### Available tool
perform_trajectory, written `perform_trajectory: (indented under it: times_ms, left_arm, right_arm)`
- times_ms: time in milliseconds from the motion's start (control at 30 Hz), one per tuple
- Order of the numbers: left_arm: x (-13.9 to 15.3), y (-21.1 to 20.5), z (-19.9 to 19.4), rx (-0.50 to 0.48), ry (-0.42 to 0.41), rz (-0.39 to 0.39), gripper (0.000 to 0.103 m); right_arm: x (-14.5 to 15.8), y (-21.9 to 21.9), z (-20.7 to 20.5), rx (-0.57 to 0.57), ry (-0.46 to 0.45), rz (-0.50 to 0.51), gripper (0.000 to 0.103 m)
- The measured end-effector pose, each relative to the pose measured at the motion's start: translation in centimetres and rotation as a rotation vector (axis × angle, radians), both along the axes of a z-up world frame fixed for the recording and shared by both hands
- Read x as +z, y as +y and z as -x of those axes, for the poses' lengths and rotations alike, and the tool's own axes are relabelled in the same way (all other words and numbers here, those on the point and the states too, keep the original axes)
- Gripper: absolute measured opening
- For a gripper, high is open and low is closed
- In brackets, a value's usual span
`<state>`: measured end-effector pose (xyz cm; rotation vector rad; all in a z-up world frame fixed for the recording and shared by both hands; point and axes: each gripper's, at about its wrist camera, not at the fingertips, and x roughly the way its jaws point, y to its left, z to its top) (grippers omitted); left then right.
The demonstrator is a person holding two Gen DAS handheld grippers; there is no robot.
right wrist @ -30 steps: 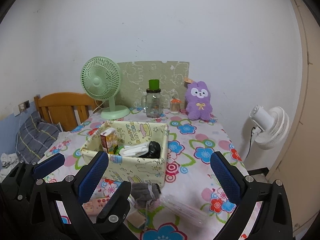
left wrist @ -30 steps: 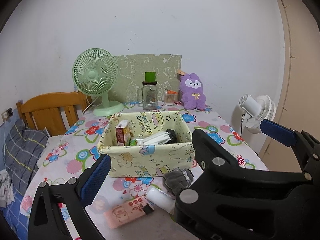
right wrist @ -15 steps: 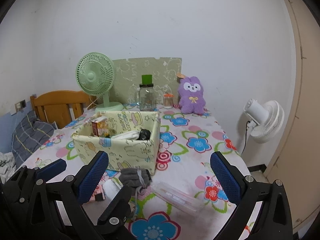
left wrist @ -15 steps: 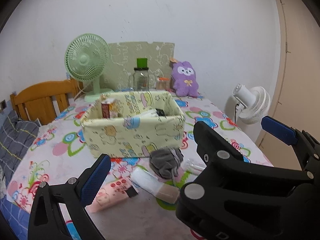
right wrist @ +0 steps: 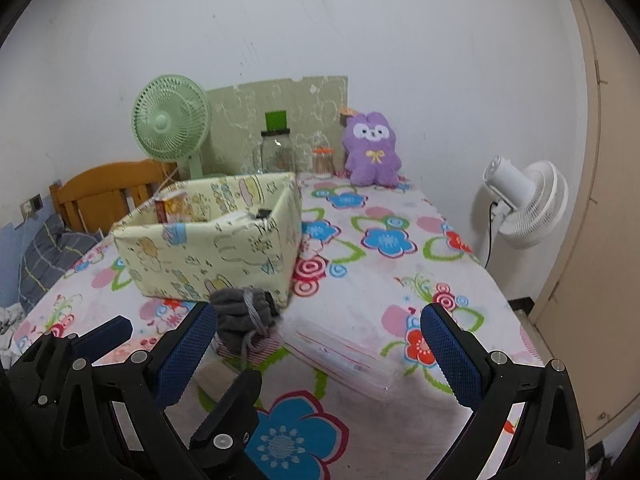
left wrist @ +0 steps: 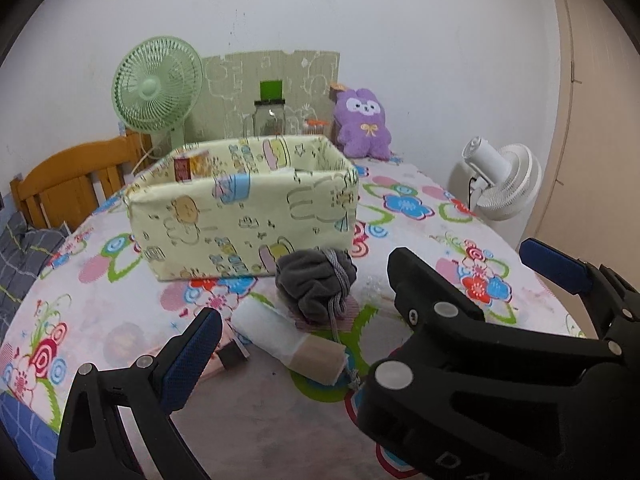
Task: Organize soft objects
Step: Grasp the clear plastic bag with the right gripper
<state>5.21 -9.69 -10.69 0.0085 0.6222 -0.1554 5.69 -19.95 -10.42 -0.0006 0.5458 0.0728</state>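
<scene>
Left wrist view, both grippers spread, grey pouch before fabric box, right gripper alongside.

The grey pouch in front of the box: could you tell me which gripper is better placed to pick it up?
Probably the left gripper: the grey pouch lies between its open jaws, while it sits left of the right gripper.
</scene>
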Motion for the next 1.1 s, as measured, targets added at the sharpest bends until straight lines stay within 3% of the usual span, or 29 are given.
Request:
perform_trajectory:
  times_ms: [700, 900, 1067, 1100]
  left_arm:
    - [-3.7, -0.5, -2.8, 0.038, 0.104, -0.052, 0.102]
    - [-4.0, -0.6, -3.1, 0.029, 0.122, -0.066, 0.102]
    - [-4.0, -0.6, -3.1, 0.010, 0.133, -0.065, 0.101]
    - [-4.0, -0.5, -3.1, 0.005, 0.134, -0.063, 0.100]
  right_arm:
    - [-4.7, -0.9, -4.9, 0.071, 0.167, 0.032, 0.102]
    - [-5.8, -0.6, -6.4, 0.099, 0.252, 0.017, 0.090]
    - [-6.1, -0.2, -6.4, 0.097, 0.274, 0.021, 0.062]
    - [-6.1, -0.2, -6.4, 0.099, 0.273, 0.017, 0.061]
